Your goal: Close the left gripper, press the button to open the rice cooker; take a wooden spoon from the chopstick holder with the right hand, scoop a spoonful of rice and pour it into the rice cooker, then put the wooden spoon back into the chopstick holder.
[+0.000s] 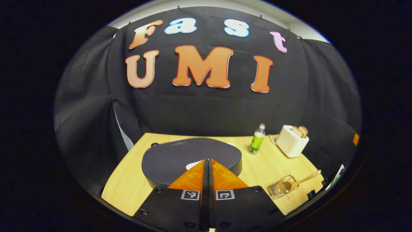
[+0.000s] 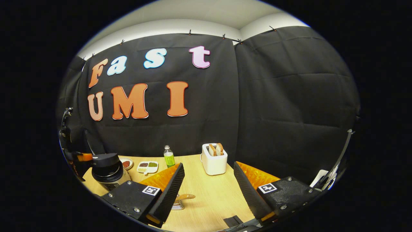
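My left gripper (image 1: 208, 161) is shut, and its joined fingertips sit just over the dark, closed lid of the rice cooker (image 1: 173, 156), next to a small pale patch on that lid. To the right, the clear chopstick holder (image 1: 280, 188) holds the wooden spoon (image 1: 305, 178), whose handle leans right. In the right gripper view, my right gripper (image 2: 208, 165) is open above the table with nothing between its fingers. The spoon handle (image 2: 186, 196) and holder (image 2: 179, 205) peek out beside its left finger. The rice cooker (image 2: 108, 172) stands at the far left with the left gripper (image 2: 83, 157) at its lid.
A white toaster (image 2: 214, 158) with bread slices and a green bottle (image 2: 168, 157) stand at the back of the wooden table (image 2: 209, 196). A divided dish of grains (image 2: 148, 166) and a small bowl (image 2: 126, 163) lie behind the cooker. A black object (image 2: 233, 221) lies at the near edge.
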Available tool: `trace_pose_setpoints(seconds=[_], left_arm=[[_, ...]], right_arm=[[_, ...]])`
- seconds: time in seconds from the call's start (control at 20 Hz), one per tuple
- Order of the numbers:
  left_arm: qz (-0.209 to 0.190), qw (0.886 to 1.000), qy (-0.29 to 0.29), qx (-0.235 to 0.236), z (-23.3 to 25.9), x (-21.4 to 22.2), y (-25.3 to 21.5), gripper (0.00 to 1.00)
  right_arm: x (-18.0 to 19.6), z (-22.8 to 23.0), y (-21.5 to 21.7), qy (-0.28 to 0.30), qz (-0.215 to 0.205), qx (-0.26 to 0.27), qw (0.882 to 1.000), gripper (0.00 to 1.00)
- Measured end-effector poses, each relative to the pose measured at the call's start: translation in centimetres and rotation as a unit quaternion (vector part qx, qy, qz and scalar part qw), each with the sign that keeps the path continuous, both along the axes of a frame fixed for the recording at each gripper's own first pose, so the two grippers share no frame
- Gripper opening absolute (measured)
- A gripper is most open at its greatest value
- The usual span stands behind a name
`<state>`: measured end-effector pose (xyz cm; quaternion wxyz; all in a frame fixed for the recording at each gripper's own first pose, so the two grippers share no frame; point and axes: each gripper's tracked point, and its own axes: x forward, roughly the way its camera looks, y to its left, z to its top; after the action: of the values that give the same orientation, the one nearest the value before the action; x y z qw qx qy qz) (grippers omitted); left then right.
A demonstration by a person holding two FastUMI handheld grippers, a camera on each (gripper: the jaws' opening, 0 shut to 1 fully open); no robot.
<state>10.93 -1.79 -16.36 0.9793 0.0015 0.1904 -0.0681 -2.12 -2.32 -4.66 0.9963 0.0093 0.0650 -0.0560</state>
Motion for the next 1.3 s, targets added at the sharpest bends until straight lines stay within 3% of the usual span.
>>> trace_pose_setpoints(seconds=[0.1, 0.2, 0.35, 0.55, 0.85, 1.15, 1.25, 1.3], left_arm=[[0.014, 1.0, -0.024, -0.014, 2.7, -0.4, 1.0, 0.04], [0.028, 0.999, -0.033, -0.025, 3.6, -1.1, 2.0, 0.04], [0.049, 0.998, -0.043, -0.012, 4.7, -2.1, 4.0, 0.0], [0.074, 0.996, -0.058, 0.008, 6.2, -3.6, 6.1, 0.04], [0.113, 0.989, -0.091, 0.038, 9.4, -5.8, 9.3, 0.02], [0.132, 0.982, -0.123, 0.051, 12.3, -7.8, 10.9, 0.07], [0.144, 0.979, -0.128, 0.059, 12.7, -8.2, 12.0, 0.16], [0.144, 0.98, -0.13, 0.053, 13.2, -8.4, 11.9, 0.14]], right_arm=[[0.1, 0.0, 0.3, -0.003, 0.005, 0.009, 1.0, 1.0], [0.4, -0.1, 0.4, -0.009, 0.009, 0.013, 1.0, 0.95], [0.9, -1.0, 1.3, -0.01, 0.022, 0.03, 0.999, 0.95], [2.0, -3.2, 2.3, -0.006, 0.038, 0.066, 0.997, 0.95], [4.3, -9.1, 4.4, 0.023, 0.058, 0.09, 0.994, 0.95], [5.7, -15.1, 6.0, 0.063, 0.068, 0.109, 0.99, 0.95], [6.1, -16.5, 5.9, 0.07, 0.066, 0.112, 0.989, 0.95], [6.3, -17.3, 5.9, 0.077, 0.065, 0.113, 0.988, 0.95]])
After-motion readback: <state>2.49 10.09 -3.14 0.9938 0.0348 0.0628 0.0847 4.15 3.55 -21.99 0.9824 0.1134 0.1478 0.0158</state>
